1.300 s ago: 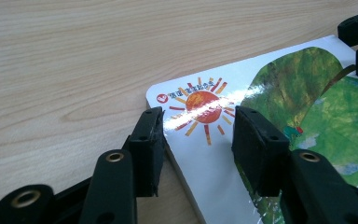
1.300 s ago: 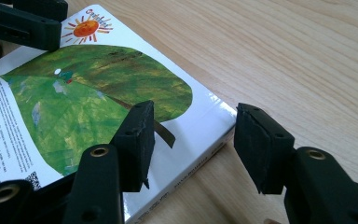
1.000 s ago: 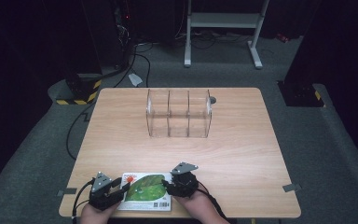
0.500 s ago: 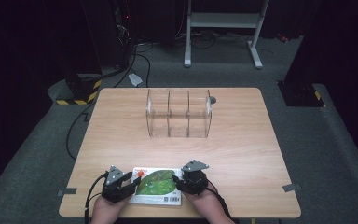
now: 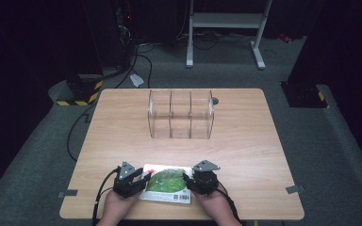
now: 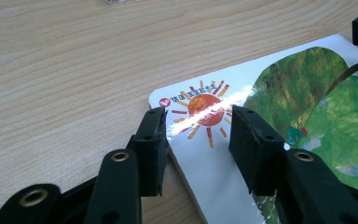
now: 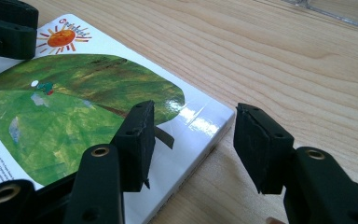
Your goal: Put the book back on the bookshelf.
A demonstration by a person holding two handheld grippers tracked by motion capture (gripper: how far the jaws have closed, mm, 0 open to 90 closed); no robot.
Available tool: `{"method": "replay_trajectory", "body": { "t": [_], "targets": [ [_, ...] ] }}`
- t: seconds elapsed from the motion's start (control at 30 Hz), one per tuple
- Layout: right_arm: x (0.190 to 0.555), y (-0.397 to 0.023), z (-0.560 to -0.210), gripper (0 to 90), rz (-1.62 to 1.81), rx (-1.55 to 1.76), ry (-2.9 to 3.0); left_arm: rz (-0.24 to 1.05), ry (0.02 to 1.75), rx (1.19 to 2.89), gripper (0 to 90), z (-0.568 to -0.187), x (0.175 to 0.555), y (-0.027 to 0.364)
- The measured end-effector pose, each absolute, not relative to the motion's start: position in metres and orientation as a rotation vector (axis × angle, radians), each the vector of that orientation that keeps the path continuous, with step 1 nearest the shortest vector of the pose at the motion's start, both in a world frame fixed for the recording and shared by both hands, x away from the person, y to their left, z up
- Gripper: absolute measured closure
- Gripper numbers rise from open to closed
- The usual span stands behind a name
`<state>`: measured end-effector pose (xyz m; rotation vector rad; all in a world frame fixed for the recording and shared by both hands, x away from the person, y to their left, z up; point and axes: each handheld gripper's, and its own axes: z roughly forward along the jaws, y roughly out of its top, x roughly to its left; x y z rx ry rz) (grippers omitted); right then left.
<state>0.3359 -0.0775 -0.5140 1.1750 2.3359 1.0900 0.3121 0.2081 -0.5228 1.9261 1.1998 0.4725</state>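
Note:
A picture book [image 5: 166, 184] with a green leaf and an orange sun on its white cover lies flat near the table's front edge. My left gripper [image 5: 143, 180] is at its left end. In the left gripper view the jaws [image 6: 198, 116] straddle the sun corner of the book [image 6: 307, 107], one jaw on the wood and one over the cover; they have just been closing and do not pinch it. My right gripper [image 5: 186, 181] is at the right end. In the right gripper view its jaws [image 7: 193, 109] stand open astride the book's [image 7: 74, 107] corner.
A clear plastic organizer [image 5: 181, 115] with three compartments stands upright at the back middle of the wooden table [image 5: 245, 150]. Bare wood lies between it and the book. Off the table, cables and a yellow-and-black striped box [image 5: 78, 92] are on the floor at the left.
Both hands and the book between them have slid to the right along the table's front edge, and a little farther from that edge.

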Motion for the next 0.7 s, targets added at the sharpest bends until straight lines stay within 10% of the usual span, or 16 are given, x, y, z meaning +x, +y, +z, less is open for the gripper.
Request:
{"method": "replay_trajectory", "body": {
  "t": [0.7],
  "targets": [
    [0.308,-0.087,-0.519,33.7,1.172,1.300,2.413,0.316,1.223,1.923,37.5,-0.525,0.295,0.211]
  ]
}}
